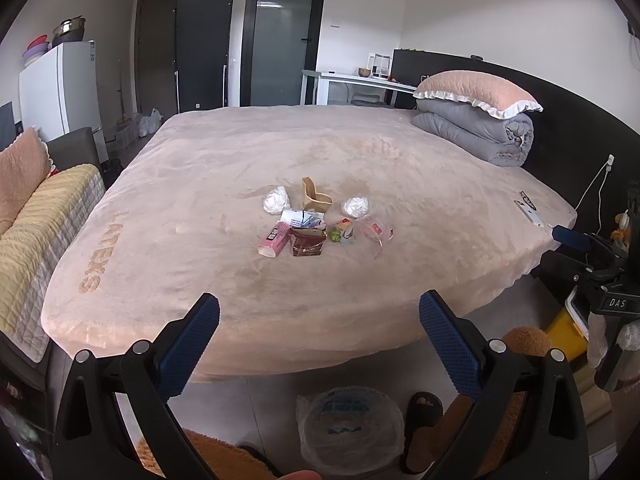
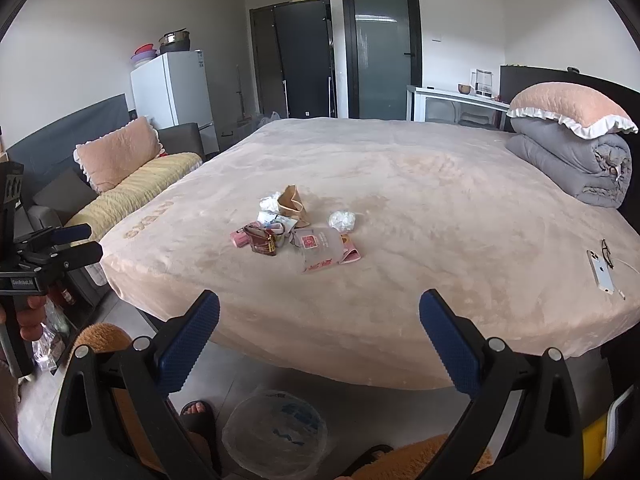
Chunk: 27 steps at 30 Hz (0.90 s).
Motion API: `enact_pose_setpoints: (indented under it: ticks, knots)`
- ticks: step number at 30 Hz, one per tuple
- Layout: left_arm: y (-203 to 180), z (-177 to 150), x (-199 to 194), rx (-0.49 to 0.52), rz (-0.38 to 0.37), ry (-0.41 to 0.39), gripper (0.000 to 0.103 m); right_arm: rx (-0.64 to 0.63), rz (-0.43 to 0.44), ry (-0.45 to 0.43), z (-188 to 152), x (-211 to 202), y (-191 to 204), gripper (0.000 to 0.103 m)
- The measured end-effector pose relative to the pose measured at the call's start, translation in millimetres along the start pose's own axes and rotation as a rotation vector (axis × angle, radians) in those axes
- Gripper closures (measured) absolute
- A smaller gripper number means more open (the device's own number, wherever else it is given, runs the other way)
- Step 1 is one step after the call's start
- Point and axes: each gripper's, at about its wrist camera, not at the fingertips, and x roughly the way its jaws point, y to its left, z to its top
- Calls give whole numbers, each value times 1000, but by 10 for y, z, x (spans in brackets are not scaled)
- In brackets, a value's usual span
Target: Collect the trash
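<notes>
A heap of trash lies mid-bed on the pink blanket (image 1: 240,160): a pink carton (image 1: 274,240), a dark brown box (image 1: 307,242), a tan paper bag (image 1: 314,199), two crumpled white wads (image 1: 276,200) (image 1: 355,207), a clear plastic wrapper (image 1: 376,232) and small scraps. It shows in the right wrist view too (image 2: 296,228). A bin lined with a clear bag (image 1: 350,428) (image 2: 276,428) stands on the floor below the bed's near edge. My left gripper (image 1: 319,312) and right gripper (image 2: 319,312) are both open and empty, held in front of the bed, well short of the trash.
A phone (image 2: 599,270) on a cable and glasses (image 2: 607,254) lie near the bed's right edge. A folded grey quilt with a pink pillow (image 1: 480,120) sits at the head. A sofa (image 2: 132,188) flanks the left side. Slippered feet (image 1: 422,416) stand beside the bin.
</notes>
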Motion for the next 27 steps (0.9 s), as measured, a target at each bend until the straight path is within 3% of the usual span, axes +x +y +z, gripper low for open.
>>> enact_pose_setpoints:
  ticks: [27]
  knots:
    - [86, 31, 143, -4, 15, 22, 6, 16, 4, 22, 9, 126, -21, 4]
